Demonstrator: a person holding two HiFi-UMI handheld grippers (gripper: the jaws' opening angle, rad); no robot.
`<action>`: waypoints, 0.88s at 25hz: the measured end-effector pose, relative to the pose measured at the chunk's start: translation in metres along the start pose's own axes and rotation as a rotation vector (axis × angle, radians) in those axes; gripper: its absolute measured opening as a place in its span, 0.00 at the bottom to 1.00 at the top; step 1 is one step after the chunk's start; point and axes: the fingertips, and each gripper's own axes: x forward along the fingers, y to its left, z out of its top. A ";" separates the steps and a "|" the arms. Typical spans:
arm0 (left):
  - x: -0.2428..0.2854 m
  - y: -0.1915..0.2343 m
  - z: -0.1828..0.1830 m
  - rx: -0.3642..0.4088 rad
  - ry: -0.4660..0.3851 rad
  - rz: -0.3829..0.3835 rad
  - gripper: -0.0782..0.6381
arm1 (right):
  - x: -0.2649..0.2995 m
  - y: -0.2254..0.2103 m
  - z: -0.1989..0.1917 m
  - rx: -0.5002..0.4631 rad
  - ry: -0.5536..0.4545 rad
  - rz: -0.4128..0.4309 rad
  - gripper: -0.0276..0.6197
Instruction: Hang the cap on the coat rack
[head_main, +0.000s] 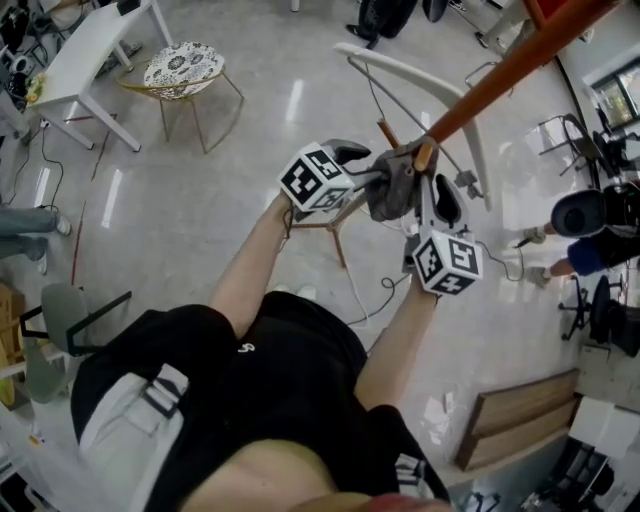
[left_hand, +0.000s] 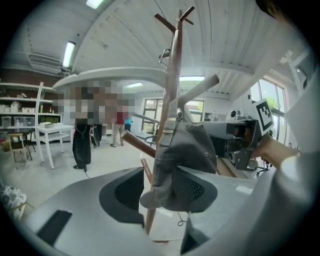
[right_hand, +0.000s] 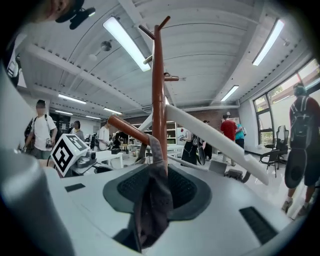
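Note:
A grey cap (head_main: 395, 185) hangs by its back strap on a lower peg (head_main: 425, 155) of the brown wooden coat rack (head_main: 500, 80). My left gripper (head_main: 372, 165) is at the cap's left side and my right gripper (head_main: 432, 195) at its right. In the left gripper view the cap (left_hand: 182, 160) droops between the spread jaws of the left gripper (left_hand: 160, 195), in front of the rack's pole (left_hand: 174, 75). In the right gripper view the cap's fabric (right_hand: 152, 205) hangs from the peg (right_hand: 127, 127) down between the parted jaws of the right gripper (right_hand: 157, 192). Neither gripper pinches it.
A white curved stand (head_main: 440, 95) crosses just behind the rack. A chair with a patterned cushion (head_main: 185, 68) and a white table (head_main: 90, 45) stand far left. People (head_main: 585, 215) are at the right. Wooden boards (head_main: 520, 415) lie at the lower right, a green chair (head_main: 60, 320) at the left.

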 end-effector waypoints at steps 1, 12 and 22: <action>-0.009 0.004 0.005 0.007 -0.007 0.013 0.34 | -0.005 -0.001 0.005 -0.001 -0.010 -0.001 0.21; -0.087 0.001 0.125 -0.020 -0.442 0.258 0.11 | -0.030 -0.014 0.073 -0.008 -0.236 -0.096 0.05; -0.077 -0.024 0.123 0.008 -0.457 0.277 0.11 | -0.041 -0.008 0.050 0.016 -0.193 -0.118 0.05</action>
